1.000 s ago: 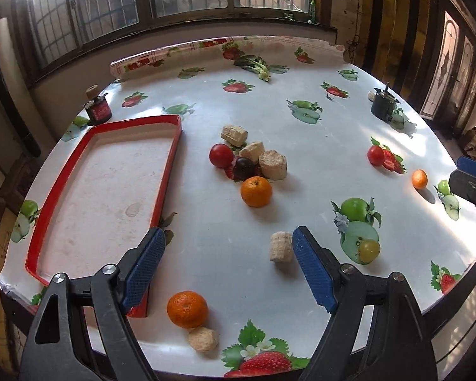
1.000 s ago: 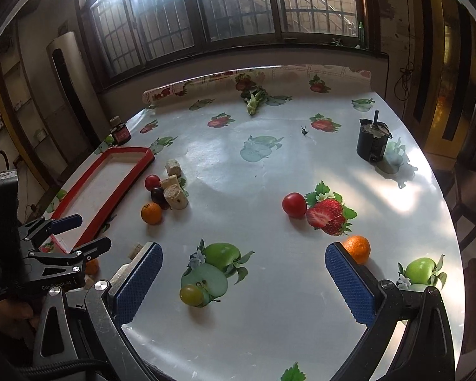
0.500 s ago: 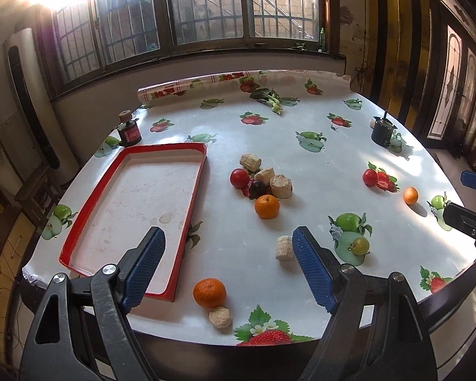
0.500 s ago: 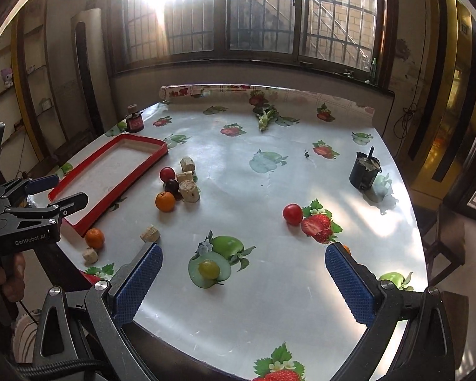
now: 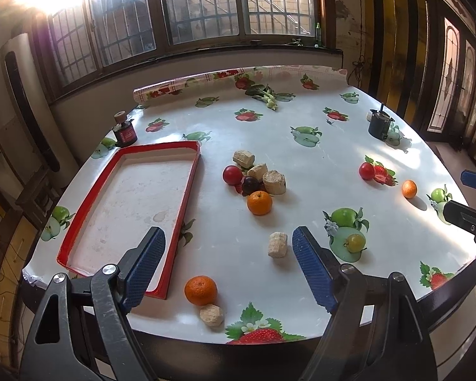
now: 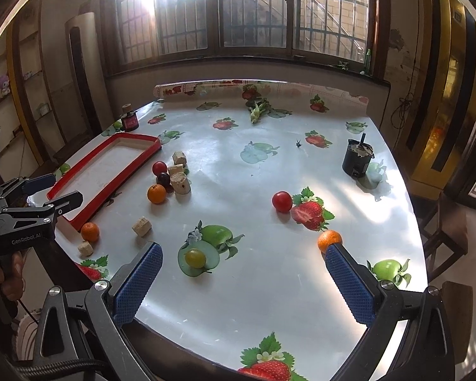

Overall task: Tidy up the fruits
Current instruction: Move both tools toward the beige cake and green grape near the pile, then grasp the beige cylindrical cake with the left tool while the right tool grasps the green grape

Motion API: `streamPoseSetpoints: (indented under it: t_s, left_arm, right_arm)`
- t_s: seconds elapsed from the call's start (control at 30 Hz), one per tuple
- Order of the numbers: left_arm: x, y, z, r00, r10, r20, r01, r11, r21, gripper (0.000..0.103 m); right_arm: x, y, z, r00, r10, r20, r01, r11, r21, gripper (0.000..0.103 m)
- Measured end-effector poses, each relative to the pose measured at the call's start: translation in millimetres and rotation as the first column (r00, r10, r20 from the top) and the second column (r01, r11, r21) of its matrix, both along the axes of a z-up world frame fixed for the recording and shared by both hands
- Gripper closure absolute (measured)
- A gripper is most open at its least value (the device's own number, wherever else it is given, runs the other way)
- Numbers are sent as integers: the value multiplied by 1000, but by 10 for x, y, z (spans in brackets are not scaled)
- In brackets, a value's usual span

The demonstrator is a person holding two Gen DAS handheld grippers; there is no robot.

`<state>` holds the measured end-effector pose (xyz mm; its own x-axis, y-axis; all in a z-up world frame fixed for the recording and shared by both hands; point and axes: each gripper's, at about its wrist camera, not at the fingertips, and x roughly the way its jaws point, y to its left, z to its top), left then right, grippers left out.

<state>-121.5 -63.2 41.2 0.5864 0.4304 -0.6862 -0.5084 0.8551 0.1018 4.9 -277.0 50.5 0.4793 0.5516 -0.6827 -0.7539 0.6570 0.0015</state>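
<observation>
While both grippers hover wide open and hold nothing above the near edge of the fruit-print table (image 5: pixel 349 155), the red tray (image 5: pixel 187 190) lies bare at the left of the left wrist view, a small dark bottle (image 5: pixel 124 130) beyond its far corner. Low in that frame the left gripper (image 5: pixel 228 268) frames an orange (image 5: pixel 201 289) touching a tan block (image 5: pixel 211 315). Toward the centre sit a red fruit (image 5: pixel 232 174), a dark plum (image 5: pixel 250 185), a second orange (image 5: pixel 259 202) and more tan blocks (image 5: pixel 273 182) clustered together. Further right are a yellow-green grape (image 5: pixel 356 243), a red tomato (image 5: pixel 366 170) and a third orange (image 5: pixel 409 189). In the right wrist view the right gripper (image 6: pixel 242 281) spans the grape at lower centre, with the black cup (image 6: pixel 357 158) at upper right.
</observation>
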Motion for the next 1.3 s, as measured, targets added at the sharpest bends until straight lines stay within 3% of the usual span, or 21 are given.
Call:
streamPoseSetpoints:
  t_s: [0.6,0.87,1.07,1.23,1.3]
  left_arm:
    - [227,66,-352,997,-34,-74,28,997,-73,20]
    - [411,121,-652,989,-71,-127,53,988,-146,20]
    - [533,154,-761,985,-97,-143,74,985,-159,20]
    - [656,190,-859,979,-123,-161,96,981,-167,25]
    - [701,202,-920,975,-135,-174,104,979,-175,34]
  right_arm:
    - [126,76,-251,998,15,-67,-15,1000,-2,0]
    - [135,272,-464,991,55,-120,-58,998,-17,1]
    - [91,468,-602,985,98,-141,-104,994,-40,2]
    - [120,619,-773,976,127,-179,-139,989,-53,17]
    - [156,683,-877,969,133,-210,-150,986,-67,34]
